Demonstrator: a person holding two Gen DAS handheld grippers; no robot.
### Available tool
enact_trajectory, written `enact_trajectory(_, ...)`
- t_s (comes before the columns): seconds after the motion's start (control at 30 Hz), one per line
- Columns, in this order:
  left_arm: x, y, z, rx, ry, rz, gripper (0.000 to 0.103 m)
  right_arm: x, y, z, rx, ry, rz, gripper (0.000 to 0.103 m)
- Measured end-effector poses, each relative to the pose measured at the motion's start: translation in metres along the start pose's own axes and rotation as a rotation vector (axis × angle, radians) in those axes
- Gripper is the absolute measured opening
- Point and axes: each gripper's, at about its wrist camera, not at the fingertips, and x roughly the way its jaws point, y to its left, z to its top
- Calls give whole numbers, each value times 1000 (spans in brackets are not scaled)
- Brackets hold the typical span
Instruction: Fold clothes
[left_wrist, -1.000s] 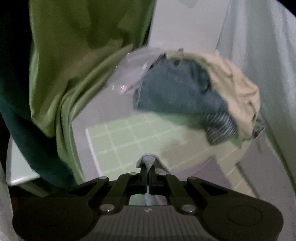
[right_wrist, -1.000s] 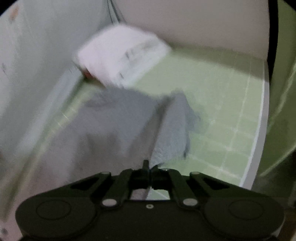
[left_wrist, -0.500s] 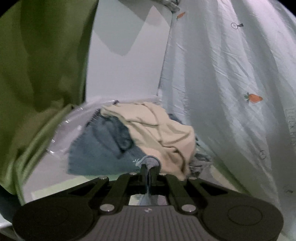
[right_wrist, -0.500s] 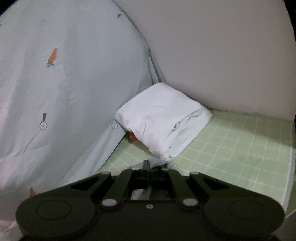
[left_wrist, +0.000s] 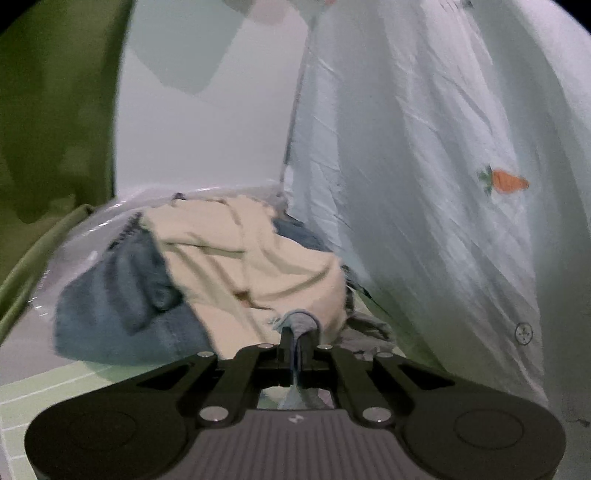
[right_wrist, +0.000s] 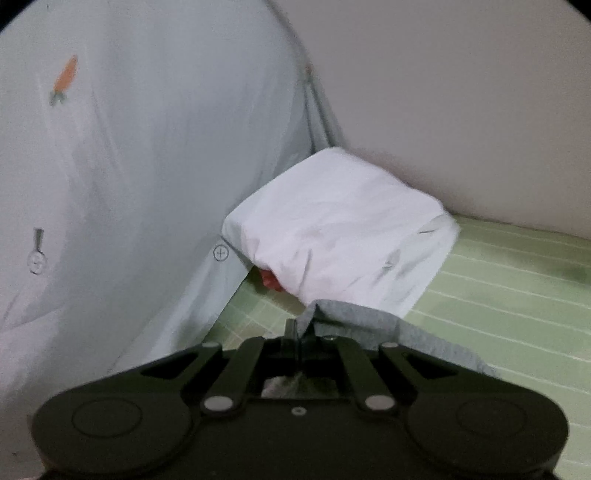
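Item: heather-grey knit garment (right_wrist: 373, 321), task piece — pinched at two points and lifted off the pale green grid-lined bed sheet (right_wrist: 509, 295). Left black two-finger gripper (left_wrist: 297, 338): jaws pressed together on a small rounded fold of the grey fabric, which pokes up just past the fingertips and hangs down behind them. Right black two-finger gripper (right_wrist: 299, 332): jaws likewise clamped on an edge of the same fabric; from there the cloth trails to the right, draping over the gripper's right linkage and onward above the sheet. Also in the left view: a heap of unfolded clothes inside crinkled clear plastic wrapping (left_wrist: 85, 236), comprising a cream-coloured soft garment (left_wrist: 251, 258) lying on top of a slate-blue denim-like garment (left_wrist: 122, 306) (a grey patterned piece shows at the heap's right foot, blurred). The heap sits directly ahead of the left gripper, beside a hanging pale blue-white curtain printed with orange carrots (left_wrist: 443, 184); an olive-green cloth (left_wrist: 51, 110) fills the left margin. Also in the right view: a folded white cloth bundle (right_wrist: 340, 229) resting on the sheet in the corner against the plain wall, touching the curtain's lower edge — a small red object (right_wrist: 271, 279) shows under its near-left corner, kind indeterminate.
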Motion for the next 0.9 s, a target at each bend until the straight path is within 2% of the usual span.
enact_trajectory(0.3, 83, -57, -8, 57, 87, 40, 2, 104, 40, 3, -49, 96, -63, 2)
enact_trajectory(0.4, 108, -73, -11, 86, 94, -12, 4, 135, 52, -3, -65, 112, -82, 2)
enact_trajectory(0.43, 116, -79, -11, 96, 96, -37, 13, 144, 56, -5, -76, 118, -87, 3)
enact_trajectory(0.47, 118, -82, -13, 114, 100, -47, 28, 151, 59, -7, -89, 128, -96, 8)
enact_trajectory(0.5, 119, -86, -14, 131, 104, -55, 34, 156, 62, -10, -101, 140, -109, 11)
enact_trajectory(0.53, 120, -89, -15, 149, 109, -63, 49, 156, 65, -12, -110, 139, -118, 22)
enact_trajectory(0.57, 114, -89, -18, 166, 95, -72, 68, 151, 66, -16, -122, 122, -117, 42)
enact_trajectory(0.63, 100, -84, -24, 189, 71, -86, 86, 134, 67, -25, -157, 90, -110, 64)
enact_trajectory(0.73, 86, -63, -40, 172, 124, -48, 87, 102, 66, -43, -218, 84, -112, 70)
enact_trajectory(0.9, 83, -27, -77, 148, 287, 59, 87, 65, 45, -82, -185, 175, -145, 78)
